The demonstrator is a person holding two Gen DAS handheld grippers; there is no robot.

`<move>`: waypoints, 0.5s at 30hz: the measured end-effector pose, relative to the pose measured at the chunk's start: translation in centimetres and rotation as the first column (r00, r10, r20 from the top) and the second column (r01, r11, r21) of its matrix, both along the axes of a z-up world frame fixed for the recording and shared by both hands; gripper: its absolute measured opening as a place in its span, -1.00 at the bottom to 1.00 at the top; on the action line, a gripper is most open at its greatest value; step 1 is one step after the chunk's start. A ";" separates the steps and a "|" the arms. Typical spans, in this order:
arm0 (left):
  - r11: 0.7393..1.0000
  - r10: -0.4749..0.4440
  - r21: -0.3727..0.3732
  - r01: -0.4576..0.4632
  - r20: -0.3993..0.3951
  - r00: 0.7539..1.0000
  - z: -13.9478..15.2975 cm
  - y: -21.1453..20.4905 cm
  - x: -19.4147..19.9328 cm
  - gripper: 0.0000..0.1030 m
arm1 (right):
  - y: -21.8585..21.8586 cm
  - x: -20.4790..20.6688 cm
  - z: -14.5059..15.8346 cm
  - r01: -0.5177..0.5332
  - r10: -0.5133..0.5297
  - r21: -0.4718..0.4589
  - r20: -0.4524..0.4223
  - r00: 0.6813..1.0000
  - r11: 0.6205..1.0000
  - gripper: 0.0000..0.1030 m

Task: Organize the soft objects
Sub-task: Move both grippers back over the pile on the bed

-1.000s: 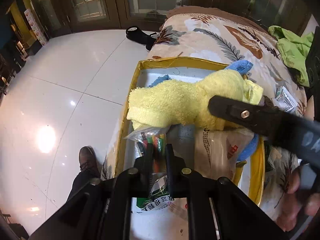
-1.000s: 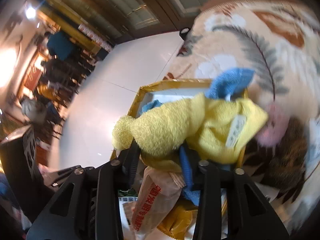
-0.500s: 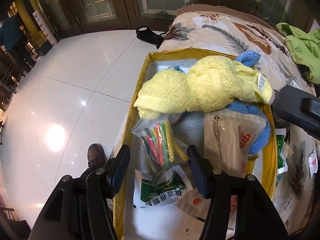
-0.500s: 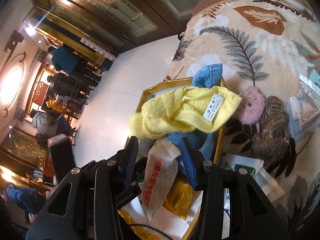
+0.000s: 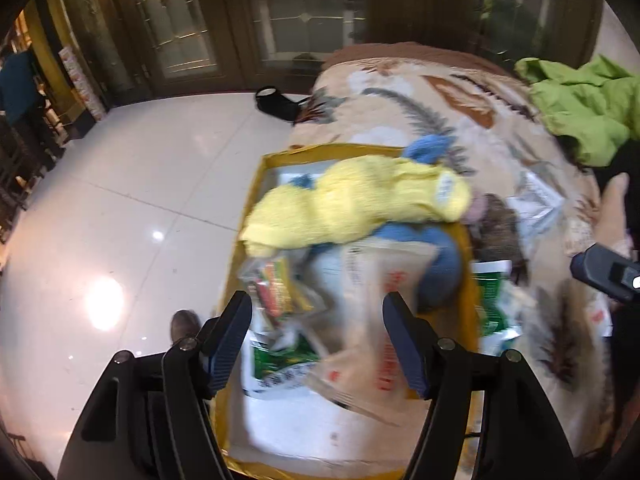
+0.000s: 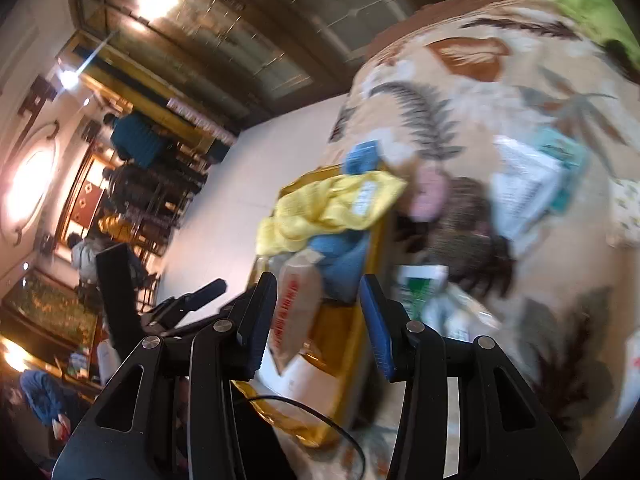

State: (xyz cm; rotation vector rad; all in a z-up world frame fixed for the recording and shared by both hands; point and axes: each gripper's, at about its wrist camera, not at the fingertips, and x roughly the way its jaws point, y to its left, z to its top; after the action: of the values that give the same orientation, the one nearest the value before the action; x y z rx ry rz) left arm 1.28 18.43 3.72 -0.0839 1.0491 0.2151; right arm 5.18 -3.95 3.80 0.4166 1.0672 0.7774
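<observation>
A yellow towel (image 5: 352, 208) lies across the far end of a gold-rimmed box (image 5: 332, 149), on top of a blue towel (image 5: 436, 256). Nearer in the box are a clear bag of coloured sticks (image 5: 276, 284) and a brown paper bag (image 5: 384, 320). My left gripper (image 5: 316, 304) hangs above them, its jaws opening, with nothing pressed between them. My right gripper (image 6: 318, 292) is open and empty, drawn back from the yellow towel (image 6: 332, 208) and the box (image 6: 352, 332). A pink and brown plush toy (image 6: 464, 236) lies on the blanket just right of the box.
The box sits at the edge of a leaf-patterned blanket (image 5: 440, 92). A green jacket (image 5: 580, 112) lies at the far right. Flat packets (image 6: 524, 184) and a green-white packet (image 5: 496, 300) lie beside the box. White floor tiles (image 5: 140, 200) lie to the left, with a person's shoe (image 5: 184, 324).
My right gripper let go of the yellow towel, which now rests on the box, and drew back to the right. My left jaws opened off the bag of coloured sticks and rose.
</observation>
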 end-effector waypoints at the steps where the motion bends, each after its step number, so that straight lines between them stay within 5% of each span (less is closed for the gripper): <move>1: 1.000 -0.013 -0.016 0.013 0.005 1.000 0.3 -0.6 -0.1 0.36 | -1.3 -0.2 -0.1 0.019 -0.019 -0.001 0.001 1.000 1.000 -0.16; 10: 0.981 -0.134 -0.144 0.131 -0.016 0.991 0.7 -6.9 0.7 0.40 | -9.6 -1.3 -2.5 0.170 -0.171 -0.022 -0.059 0.983 0.985 -0.16; 15: 0.969 -0.165 -0.194 0.152 -0.051 0.985 -0.4 -9.2 1.6 0.40 | -10.3 -2.0 -3.1 0.147 -0.148 -0.018 -0.064 0.987 0.989 -0.16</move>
State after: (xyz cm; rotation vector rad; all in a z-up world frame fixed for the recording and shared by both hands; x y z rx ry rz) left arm 2.85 9.19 3.36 -0.1646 1.1356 -0.0276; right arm 3.20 -14.26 0.75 0.5070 1.0886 0.6283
